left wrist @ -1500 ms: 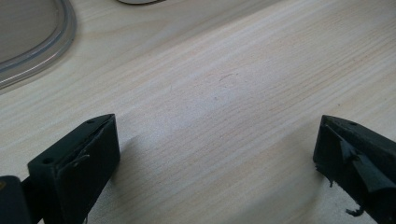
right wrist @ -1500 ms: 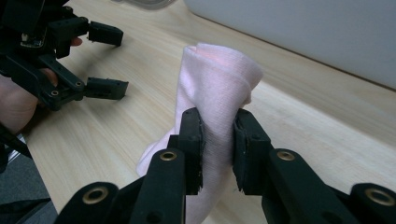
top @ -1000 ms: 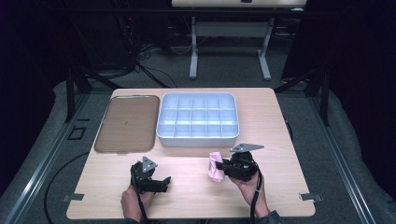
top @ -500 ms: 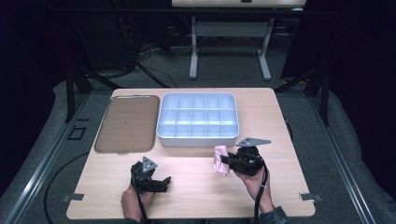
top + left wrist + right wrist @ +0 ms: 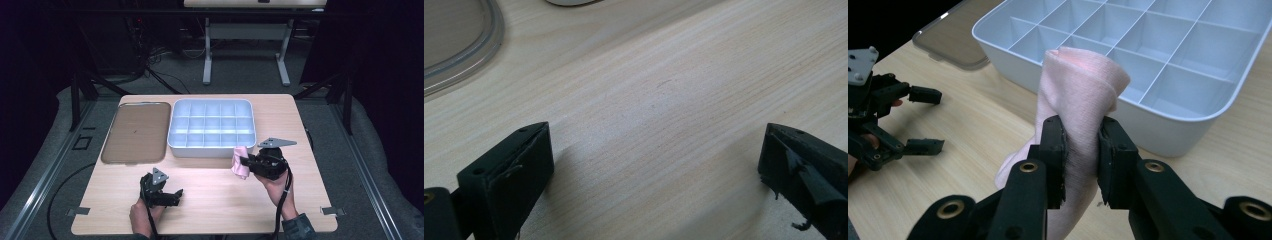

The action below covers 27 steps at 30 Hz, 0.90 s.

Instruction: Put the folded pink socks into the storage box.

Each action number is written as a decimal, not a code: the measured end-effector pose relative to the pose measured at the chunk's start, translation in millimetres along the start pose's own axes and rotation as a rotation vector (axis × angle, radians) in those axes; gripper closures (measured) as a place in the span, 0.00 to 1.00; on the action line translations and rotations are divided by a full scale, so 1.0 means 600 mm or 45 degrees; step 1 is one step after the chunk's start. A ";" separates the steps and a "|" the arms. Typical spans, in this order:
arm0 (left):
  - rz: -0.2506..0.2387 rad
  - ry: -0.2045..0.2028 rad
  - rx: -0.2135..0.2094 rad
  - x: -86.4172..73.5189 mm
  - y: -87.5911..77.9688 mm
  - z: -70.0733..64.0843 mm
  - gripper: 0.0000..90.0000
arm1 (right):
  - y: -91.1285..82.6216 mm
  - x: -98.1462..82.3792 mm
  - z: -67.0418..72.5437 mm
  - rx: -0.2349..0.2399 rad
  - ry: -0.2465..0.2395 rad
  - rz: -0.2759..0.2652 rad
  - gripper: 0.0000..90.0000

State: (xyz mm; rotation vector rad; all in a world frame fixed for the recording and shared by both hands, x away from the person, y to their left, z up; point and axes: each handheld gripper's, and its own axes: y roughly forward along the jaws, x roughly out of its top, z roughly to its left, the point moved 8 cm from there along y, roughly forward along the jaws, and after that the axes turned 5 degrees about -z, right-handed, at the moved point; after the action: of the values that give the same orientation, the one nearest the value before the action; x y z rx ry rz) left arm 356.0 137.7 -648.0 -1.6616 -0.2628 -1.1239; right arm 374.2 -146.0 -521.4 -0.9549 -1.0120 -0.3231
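Pink cloth (image 5: pixel 1079 95) pinched between the jaws of the right gripper (image 5: pixel 1082 150), bunched, held above the wooden table (image 5: pixel 210 192) just beside the near wall of the white compartment tray (image 5: pixel 212 150); left gripper (image 5: pixel 167 192) low near the table's front edge, jaws wide apart, nothing between them; brown lid (image 5: pixel 132 132) lies left of tray.

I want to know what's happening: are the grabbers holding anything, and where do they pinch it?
The right gripper pinches a folded pink cloth around its middle. The left gripper holds nothing.
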 end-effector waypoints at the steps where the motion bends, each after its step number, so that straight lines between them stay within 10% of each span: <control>1: 0.000 0.000 0.000 0.000 0.000 0.000 0.01 | -0.001 0.003 -0.002 -0.005 -0.002 -0.002 0.84; 27: -0.002 -0.001 0.001 0.001 0.001 0.000 0.01 | -0.003 0.088 -0.059 -0.129 -0.056 -0.061 0.84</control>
State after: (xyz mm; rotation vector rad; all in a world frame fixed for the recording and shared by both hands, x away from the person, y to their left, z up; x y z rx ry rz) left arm 356.5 137.5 -648.0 -1.6613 -0.2648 -1.1242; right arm 421.4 -165.6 -483.2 -1.0341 -1.0682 -0.3978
